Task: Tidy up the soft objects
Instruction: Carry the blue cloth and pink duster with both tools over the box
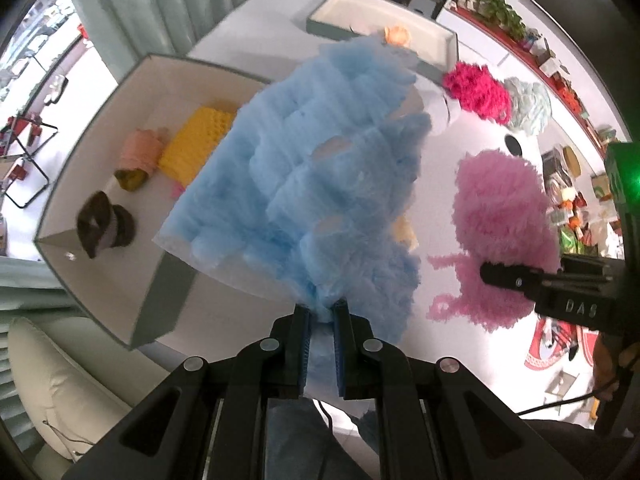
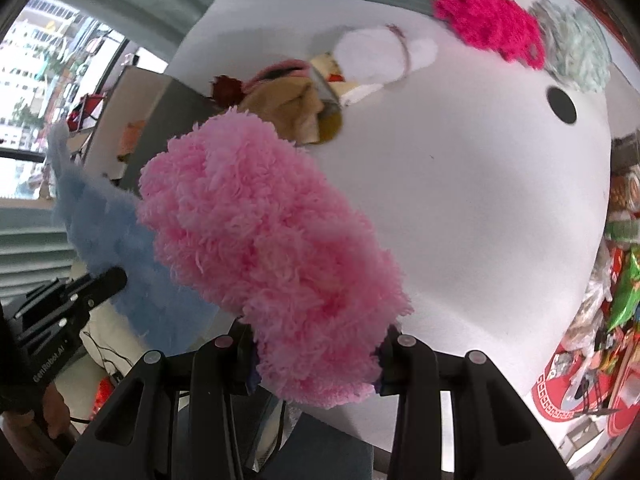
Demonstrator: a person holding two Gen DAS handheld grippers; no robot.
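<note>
In the left wrist view the left gripper (image 1: 322, 312) sits at bottom centre, its jaws pinched nearly together on a corner of the blue cloth (image 1: 320, 152). The fluffy cloth hangs out from the fingers and fills the middle of the frame, off the white table (image 1: 448, 168). Left of it stands an open box (image 1: 160, 280) holding a yellow sponge (image 1: 196, 144), a peach roll (image 1: 142, 152) and a brown item (image 1: 106, 226). A second box (image 1: 436, 64) lies at upper centre with an orange piece (image 1: 396, 34) in it.

The right gripper (image 2: 316, 352) occupies the bottom of the right wrist view, jaws part open and pressed on either side of the pink cloth (image 2: 264, 240), which bulges up between them and is clear of the table. In the left wrist view the same pink bundle shows at right, with one black finger (image 1: 504, 274) across it.

On the table at upper right of the right wrist view lie a magenta cloth (image 2: 488, 28) and, just beside it, a grey-green cloth (image 2: 576, 52). A white pad (image 2: 380, 56) rests left of them, and a dark round hole (image 2: 561, 105) marks the tabletop below the grey-green one.
</note>
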